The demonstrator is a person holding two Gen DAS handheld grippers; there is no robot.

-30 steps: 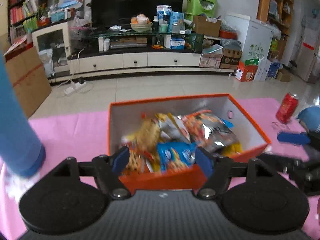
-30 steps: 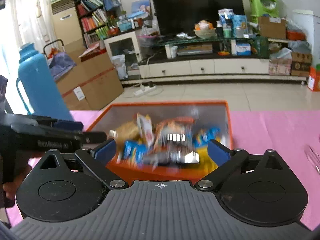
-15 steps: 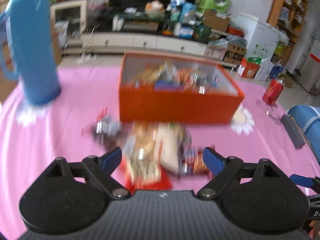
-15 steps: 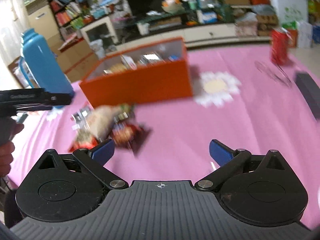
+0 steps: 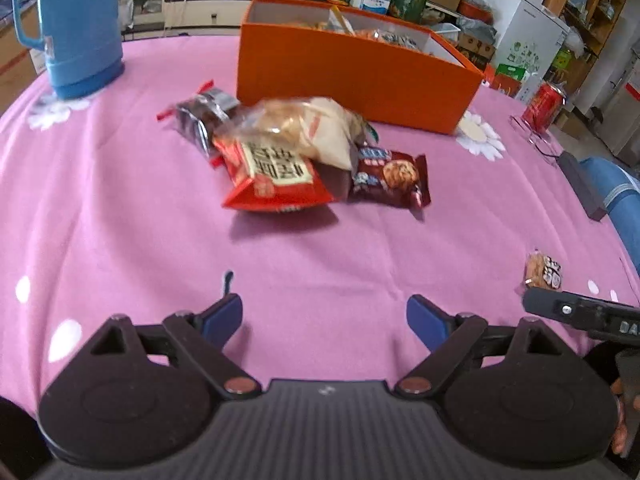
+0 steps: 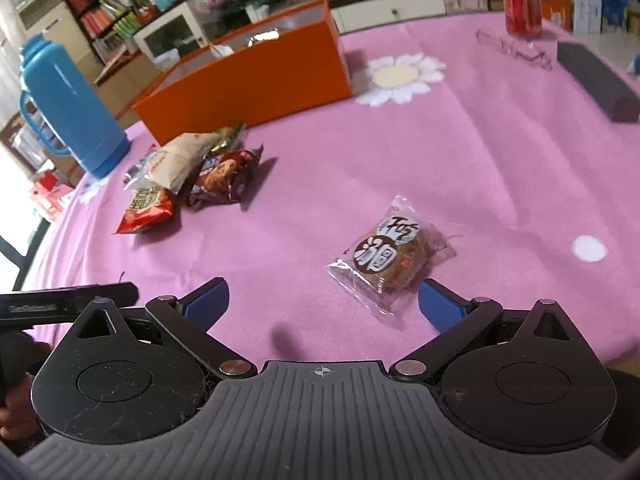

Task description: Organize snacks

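We held our left gripper [image 5: 324,316] with jaws just widened and empty, and our right gripper [image 6: 323,300] likewise spread (nothing between). A clear-wrapped biscuit [image 6: 390,254] lay just ahead of the right gripper. Farther off, a heap of snack packets [image 5: 296,156] lay on the pink tablecloth [image 5: 120,208] before the orange box [image 5: 352,68].

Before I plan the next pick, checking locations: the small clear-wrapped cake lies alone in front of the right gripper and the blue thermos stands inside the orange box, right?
Not quite. The blue thermos stands on the pink tablecloth beside the orange box, not inside it, as the right wrist view shows. The small clear-wrapped cake does lie alone before the right gripper.
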